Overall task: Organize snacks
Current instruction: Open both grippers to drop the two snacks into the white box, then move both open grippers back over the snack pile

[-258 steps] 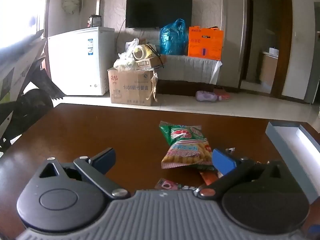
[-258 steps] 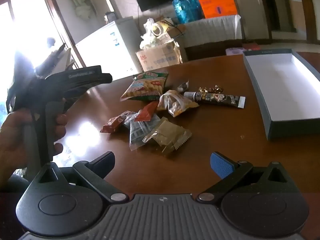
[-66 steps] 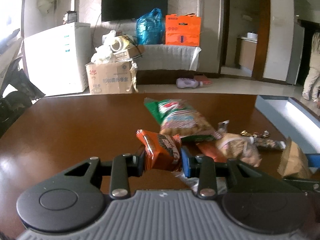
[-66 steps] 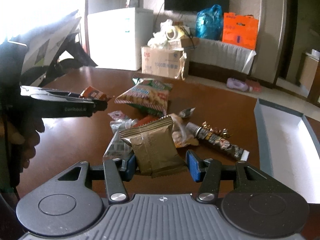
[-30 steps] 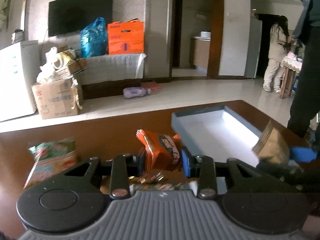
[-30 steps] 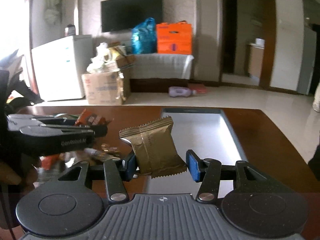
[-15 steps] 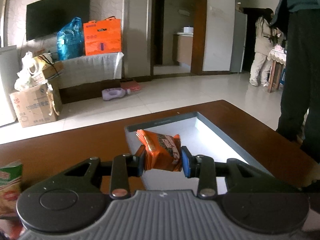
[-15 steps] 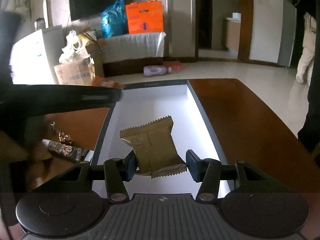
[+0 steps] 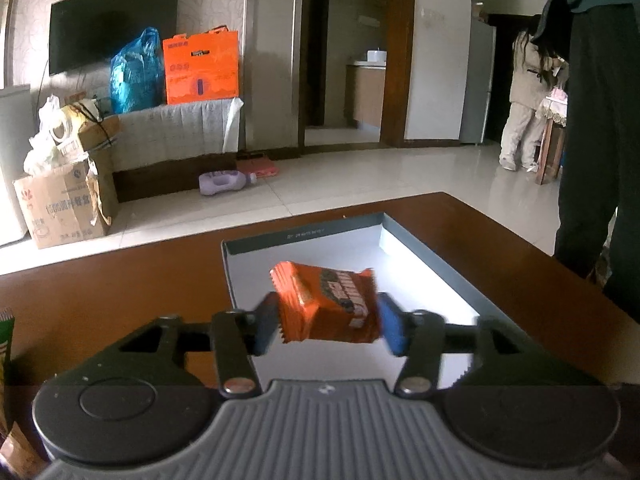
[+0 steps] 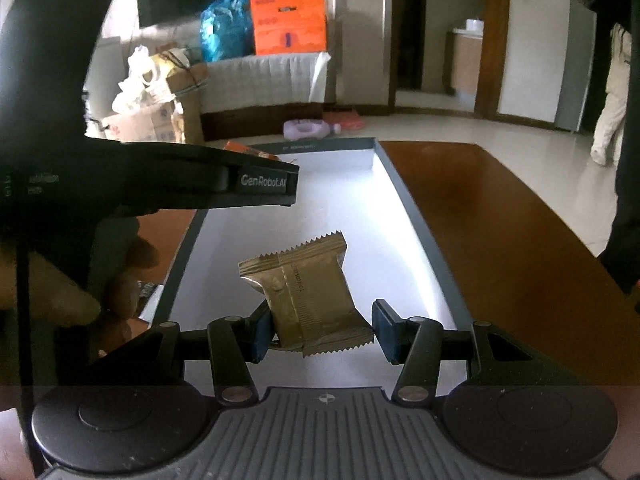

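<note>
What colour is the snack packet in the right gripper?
The snack packet is shiny gold-brown, seen best in the right wrist view.

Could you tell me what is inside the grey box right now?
The grey box shows only bare white floor; its near end is hidden behind the gold packet and right claw.

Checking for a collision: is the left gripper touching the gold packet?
Apart: right wrist view shows white tray between left gripper and gold packet.

Glossy wooden table [image 9: 520, 264], shiny foil orange snack packet [image 9: 326, 304], matt gold wrapper [image 10: 308, 300]
</note>
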Available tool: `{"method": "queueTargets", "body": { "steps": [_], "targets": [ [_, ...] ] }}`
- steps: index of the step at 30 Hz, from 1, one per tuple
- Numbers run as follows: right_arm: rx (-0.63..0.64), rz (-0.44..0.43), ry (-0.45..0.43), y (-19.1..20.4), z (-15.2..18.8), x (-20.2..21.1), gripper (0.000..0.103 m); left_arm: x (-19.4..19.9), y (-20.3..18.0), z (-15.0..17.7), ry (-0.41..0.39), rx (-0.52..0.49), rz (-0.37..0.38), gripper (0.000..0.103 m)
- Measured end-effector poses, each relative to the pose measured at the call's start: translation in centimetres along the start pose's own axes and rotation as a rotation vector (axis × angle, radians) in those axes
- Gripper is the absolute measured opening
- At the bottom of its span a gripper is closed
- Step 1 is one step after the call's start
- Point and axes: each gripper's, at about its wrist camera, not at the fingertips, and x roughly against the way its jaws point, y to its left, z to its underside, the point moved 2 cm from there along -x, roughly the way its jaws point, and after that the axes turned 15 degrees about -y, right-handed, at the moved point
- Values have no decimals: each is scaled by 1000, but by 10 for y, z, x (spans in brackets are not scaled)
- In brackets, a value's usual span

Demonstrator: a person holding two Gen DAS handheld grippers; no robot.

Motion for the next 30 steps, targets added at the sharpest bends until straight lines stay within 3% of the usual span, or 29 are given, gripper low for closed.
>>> {"method": "queueTargets", "body": {
  "steps": [2,4,5,8,15,30],
  "targets": [
    [-4,11,-6,-1,0,1,54,3,-2,-1,-17,-8,2,69],
    [-16,15,-18,-2,-1,3,56,10,-1,-3,-33,-18,-4,87],
    [-23,16,-25,-3,-2,3,61,13,-2,-4,-41,-22,-14,90],
    [-28,21,-43,-5,-3,5,69,16,2,-7,-48,-21,-7,91],
    [-36,5,-65,-9,-5,16,72,33,13,-10,-43,-8,-38,92],
    [-19,-67,-111,20,-19,42,76,133,70,-3,-41,29,-156,92]
  ]
}}
